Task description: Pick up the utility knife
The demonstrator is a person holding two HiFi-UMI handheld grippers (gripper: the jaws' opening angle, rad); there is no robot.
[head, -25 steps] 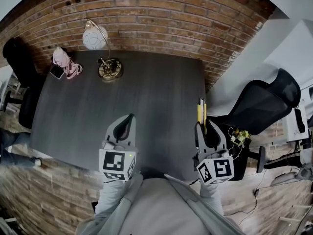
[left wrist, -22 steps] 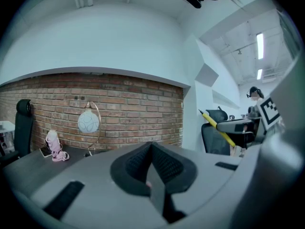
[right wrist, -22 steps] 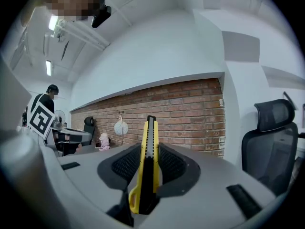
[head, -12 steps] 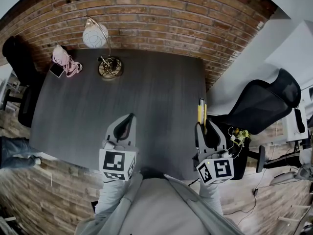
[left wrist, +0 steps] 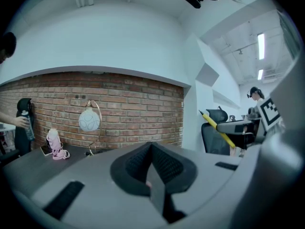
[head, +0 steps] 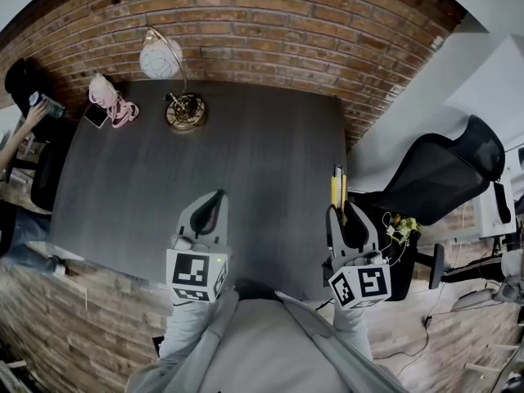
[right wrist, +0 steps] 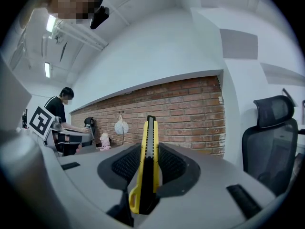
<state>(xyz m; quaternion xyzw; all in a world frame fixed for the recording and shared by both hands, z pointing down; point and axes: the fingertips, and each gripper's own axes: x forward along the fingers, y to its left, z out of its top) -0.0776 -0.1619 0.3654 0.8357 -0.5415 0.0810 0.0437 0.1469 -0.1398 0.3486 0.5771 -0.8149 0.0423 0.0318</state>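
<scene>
Only a bystander's hand (head: 33, 113) is moving | right gripper (right wrist: 150, 162) is clamping slim yellow-black utility knife (right wrist: 148, 149), pickup looking done | left gripper (left wrist: 152, 165) jaws sitting together

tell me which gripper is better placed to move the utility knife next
Right. The right gripper is shut on the yellow utility knife; the left gripper is shut on nothing, apart from the knife.
</scene>
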